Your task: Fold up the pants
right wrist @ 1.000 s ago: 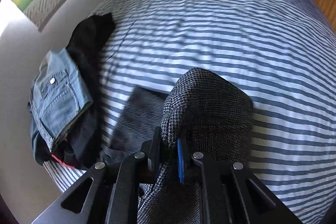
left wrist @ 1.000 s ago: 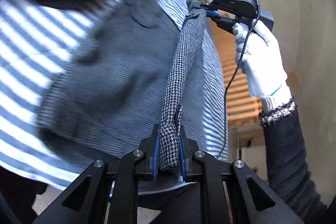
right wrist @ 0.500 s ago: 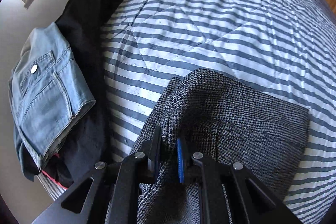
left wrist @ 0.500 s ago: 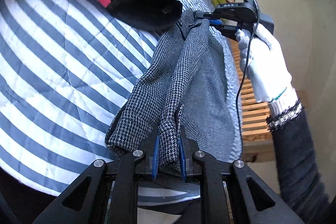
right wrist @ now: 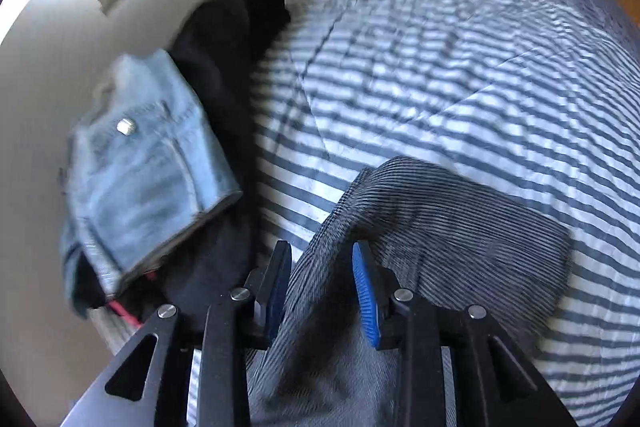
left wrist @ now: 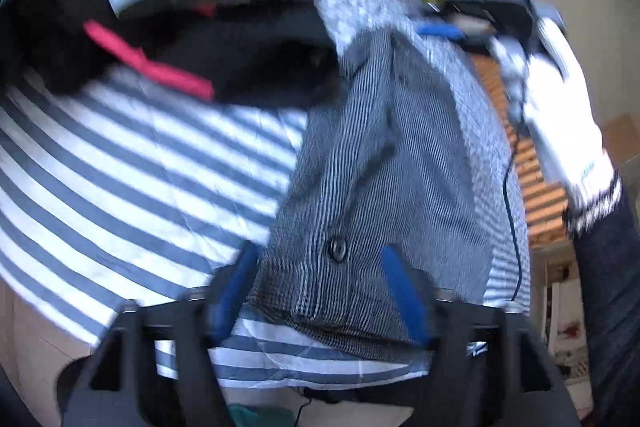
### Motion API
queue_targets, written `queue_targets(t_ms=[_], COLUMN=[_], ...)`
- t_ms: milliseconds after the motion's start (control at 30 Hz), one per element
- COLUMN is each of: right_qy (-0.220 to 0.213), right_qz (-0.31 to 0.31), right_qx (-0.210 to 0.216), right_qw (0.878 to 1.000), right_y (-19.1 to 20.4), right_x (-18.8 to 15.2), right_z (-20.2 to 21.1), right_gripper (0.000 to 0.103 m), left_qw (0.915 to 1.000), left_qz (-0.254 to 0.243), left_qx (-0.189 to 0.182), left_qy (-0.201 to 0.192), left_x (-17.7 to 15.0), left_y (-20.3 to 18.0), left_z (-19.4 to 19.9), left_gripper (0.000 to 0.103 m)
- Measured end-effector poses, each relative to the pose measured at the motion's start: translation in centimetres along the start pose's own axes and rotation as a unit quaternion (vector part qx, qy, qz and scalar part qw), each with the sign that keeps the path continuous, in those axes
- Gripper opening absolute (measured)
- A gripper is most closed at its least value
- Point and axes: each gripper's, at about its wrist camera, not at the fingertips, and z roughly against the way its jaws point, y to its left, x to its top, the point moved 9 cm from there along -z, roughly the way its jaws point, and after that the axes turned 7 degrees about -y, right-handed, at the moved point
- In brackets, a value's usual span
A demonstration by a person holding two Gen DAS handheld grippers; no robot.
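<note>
The left gripper (left wrist: 320,279) stands wide, its jaws having just been opening; the folded grey houndstooth pants (left wrist: 384,163) lie between and ahead of its blue pads (left wrist: 394,279), no longer pinched. The right gripper (right wrist: 322,275) has also just been opening to a narrow gap, with a fold of the pants (right wrist: 440,227) between its fingers, apparently not pressed. The pants rest on a blue-and-white striped bedspread (right wrist: 440,75). To the left of the right gripper lie folded blue jeans (right wrist: 148,171) on a black garment (right wrist: 224,59). A white-gloved hand (left wrist: 560,115) holds the right gripper.
</note>
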Motion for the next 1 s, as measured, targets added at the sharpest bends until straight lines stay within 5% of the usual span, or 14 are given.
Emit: queue_targets(t_ms=[200,333,433,667,1000], right_qy=[-0.063,-0.076,-0.072,-0.037,-0.004], right_qz=[-0.053,-0.058,-0.074,-0.143,-0.11], right_qx=[0.066,0.007,0.003,0.01,-0.01], right_qw=[0.994,0.995,0.995,0.989,0.994], right_y=[-3.0,-7.0,-8.2,-11.8,-10.2], right_x=[-3.9,-11.5,-16.4,-23.7,-22.7], right_z=[10.0,14.3,15.6,13.6,7.6], right_gripper=[0.029,0.029,0.029,0.03,0.03], left_qw=[0.9983,0.9962,0.9944,0.9866,0.9861], left_qz=[-0.053,-0.078,-0.088,-0.135,-0.135], left_qx=[-0.023,-0.024,-0.001,0.059,0.052], left_qy=[-0.006,0.029,0.059,0.07,0.081], left_x=[5.3,7.0,7.4,6.8,6.7], left_y=[-4.4,-6.1,-6.2,-4.7,-4.4], left_z=[-1.2,-5.9,-9.6,-11.6,-12.0], left_gripper=[0.072,0.072,0.072,0.072,0.072])
